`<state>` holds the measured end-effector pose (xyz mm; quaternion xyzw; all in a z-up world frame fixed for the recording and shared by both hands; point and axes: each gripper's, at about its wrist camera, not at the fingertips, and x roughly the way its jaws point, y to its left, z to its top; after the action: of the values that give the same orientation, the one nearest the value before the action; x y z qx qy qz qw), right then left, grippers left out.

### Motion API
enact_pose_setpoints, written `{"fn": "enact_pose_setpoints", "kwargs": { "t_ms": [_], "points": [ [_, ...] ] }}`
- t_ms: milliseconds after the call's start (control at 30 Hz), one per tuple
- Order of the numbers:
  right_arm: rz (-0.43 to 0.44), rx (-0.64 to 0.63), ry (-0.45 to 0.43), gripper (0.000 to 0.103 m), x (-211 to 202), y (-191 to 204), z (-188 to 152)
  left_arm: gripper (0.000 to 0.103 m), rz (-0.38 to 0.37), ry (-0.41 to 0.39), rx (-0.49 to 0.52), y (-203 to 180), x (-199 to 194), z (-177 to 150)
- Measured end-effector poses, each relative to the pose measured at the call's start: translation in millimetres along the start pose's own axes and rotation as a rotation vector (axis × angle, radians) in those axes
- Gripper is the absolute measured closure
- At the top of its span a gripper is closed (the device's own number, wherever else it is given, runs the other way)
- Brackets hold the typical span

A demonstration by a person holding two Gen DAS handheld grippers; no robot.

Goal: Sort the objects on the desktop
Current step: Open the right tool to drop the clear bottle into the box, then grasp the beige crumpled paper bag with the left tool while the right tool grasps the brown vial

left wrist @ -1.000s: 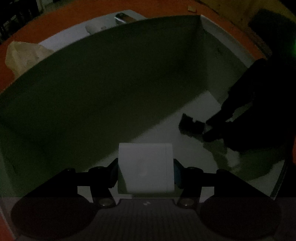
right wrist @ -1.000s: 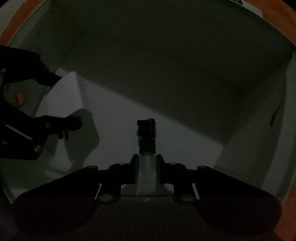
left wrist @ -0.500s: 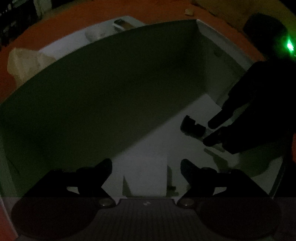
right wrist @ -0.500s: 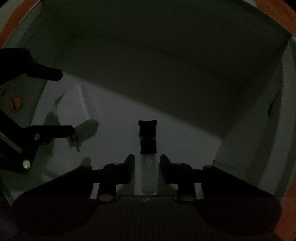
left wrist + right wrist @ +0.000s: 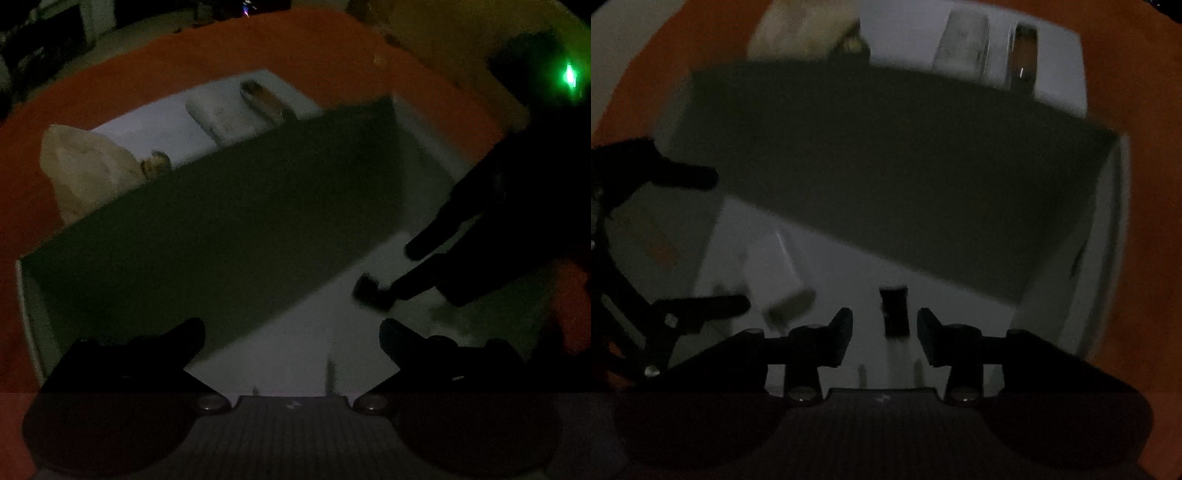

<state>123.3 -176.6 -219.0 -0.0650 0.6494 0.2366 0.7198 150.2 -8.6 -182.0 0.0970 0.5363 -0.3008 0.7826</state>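
Observation:
Both grippers hang over a white box [image 5: 424, 122] with a shadowed inner wall. My left gripper [image 5: 291, 336] is open, its jaws still opening wide. A white block [image 5: 284, 365] lies on the box floor below it, free of the fingers. My right gripper [image 5: 884, 332] is open, jaws still opening. A small clear bottle with a black cap [image 5: 894, 312] lies on the floor between its fingertips, untouched. In the right wrist view the white block [image 5: 775, 273] lies to the left, between the left gripper's fingers [image 5: 720, 304]. The left wrist view shows the black cap [image 5: 373, 293] by the right gripper's fingers [image 5: 410, 288].
The box stands on an orange tabletop [image 5: 258, 48]. Behind it a white sheet holds a white oblong thing [image 5: 221, 118] and a darker oblong thing [image 5: 266, 99]. A crumpled beige bag [image 5: 81, 166] lies at the back left. The scene is dim.
Both grippers were shut on their objects, opened and rose. The white block and the bottle now lie loose on the box floor, and more of the table behind the box shows.

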Motion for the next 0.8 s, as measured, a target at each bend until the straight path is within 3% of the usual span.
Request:
{"fn": "enact_pose_setpoints", "kwargs": {
  "t_ms": [200, 367, 533, 733, 800],
  "points": [
    [0.045, -0.012, -0.160, 0.050, -63, -2, 39, 0.000, -0.059, -0.105, -0.168, 35, -50, 37],
    [0.016, 0.036, -0.259, 0.049, -97, -22, 82, 0.000, 0.051, -0.163, -0.261, 73, -61, 74],
    [0.022, 0.182, -0.255, 0.049, -96, -58, 128, 0.000, 0.143, -0.145, -0.366, 112, -39, 103],
    [-0.089, 0.207, -0.244, 0.050, -73, -82, 151, 0.000, 0.247, -0.050, -0.349, 124, 8, 121],
    [-0.110, 0.215, -0.224, 0.050, -58, -90, 154, 0.000, 0.286, -0.059, -0.340, 129, 17, 120]
  ]
}}
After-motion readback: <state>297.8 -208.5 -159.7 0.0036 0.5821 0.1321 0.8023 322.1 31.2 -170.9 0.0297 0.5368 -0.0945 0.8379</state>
